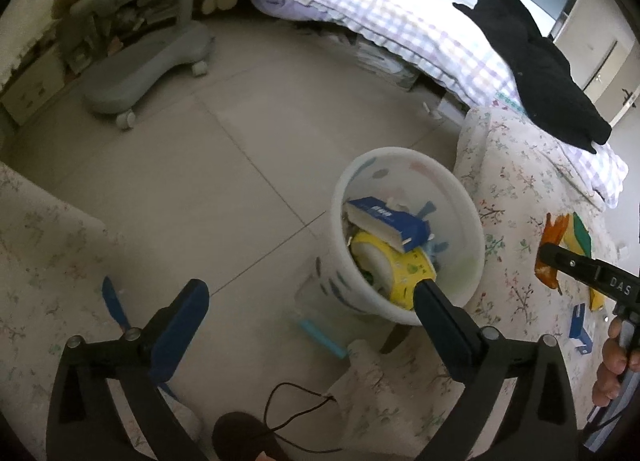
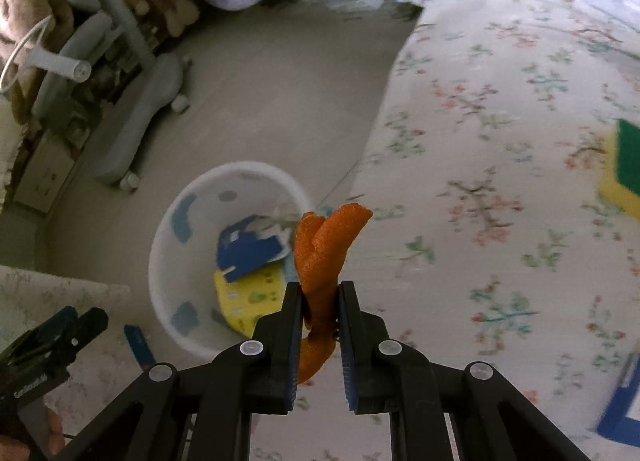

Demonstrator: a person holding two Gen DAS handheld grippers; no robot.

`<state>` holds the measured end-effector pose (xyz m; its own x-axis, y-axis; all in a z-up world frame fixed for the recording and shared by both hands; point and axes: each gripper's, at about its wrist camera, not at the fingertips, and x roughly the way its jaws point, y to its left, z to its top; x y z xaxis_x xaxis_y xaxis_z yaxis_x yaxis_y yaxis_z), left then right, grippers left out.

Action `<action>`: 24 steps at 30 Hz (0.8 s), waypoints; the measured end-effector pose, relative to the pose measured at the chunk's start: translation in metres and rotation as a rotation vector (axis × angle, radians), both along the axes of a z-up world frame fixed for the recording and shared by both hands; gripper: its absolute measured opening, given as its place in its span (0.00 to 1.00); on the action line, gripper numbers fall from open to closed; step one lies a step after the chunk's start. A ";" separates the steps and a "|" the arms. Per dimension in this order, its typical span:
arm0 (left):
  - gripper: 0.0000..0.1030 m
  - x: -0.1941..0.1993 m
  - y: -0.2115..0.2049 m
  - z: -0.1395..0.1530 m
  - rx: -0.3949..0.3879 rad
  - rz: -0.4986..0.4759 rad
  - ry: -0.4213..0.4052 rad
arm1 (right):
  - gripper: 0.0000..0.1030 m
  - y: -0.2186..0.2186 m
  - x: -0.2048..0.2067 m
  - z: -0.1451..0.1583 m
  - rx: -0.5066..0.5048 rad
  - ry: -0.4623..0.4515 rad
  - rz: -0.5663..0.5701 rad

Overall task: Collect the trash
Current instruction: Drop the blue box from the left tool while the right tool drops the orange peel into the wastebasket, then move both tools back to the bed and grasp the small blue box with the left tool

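Observation:
A white trash bin stands on the floor beside the floral bed; it also shows in the right wrist view. It holds a blue box and a yellow package. My right gripper is shut on an orange peel, held above the bed edge just right of the bin. In the left wrist view that gripper and the peel are at the right. My left gripper is open and empty, above the floor near the bin.
A yellow-green sponge and a blue box lie on the floral bedspread. A blue scrap lies at the left, a light blue piece under the bin. A grey wheeled chair and a black garment are farther off.

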<state>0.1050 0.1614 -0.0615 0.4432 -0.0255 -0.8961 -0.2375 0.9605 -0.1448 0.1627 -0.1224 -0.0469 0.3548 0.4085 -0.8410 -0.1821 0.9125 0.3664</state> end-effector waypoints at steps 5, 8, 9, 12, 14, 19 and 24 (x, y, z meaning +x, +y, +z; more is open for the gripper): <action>1.00 -0.004 0.007 0.001 0.002 0.007 0.002 | 0.15 0.024 0.000 -0.006 0.001 0.002 0.036; 1.00 -0.004 0.008 0.000 0.006 0.006 0.003 | 0.15 0.034 0.001 -0.010 0.003 0.010 0.045; 1.00 -0.004 0.008 0.000 0.006 0.007 0.003 | 0.15 0.036 0.001 -0.011 0.004 0.012 0.048; 1.00 -0.004 0.009 0.000 0.003 0.009 0.006 | 0.15 0.043 0.002 -0.013 0.005 0.014 0.057; 1.00 -0.003 0.009 0.000 0.007 0.009 0.007 | 0.16 0.048 0.003 -0.015 0.006 0.015 0.062; 1.00 -0.002 0.007 0.001 0.016 0.003 0.005 | 0.47 0.056 0.010 -0.016 0.031 -0.026 0.081; 1.00 -0.002 0.003 0.002 0.015 -0.005 0.007 | 0.54 0.054 0.009 -0.010 0.049 -0.054 0.068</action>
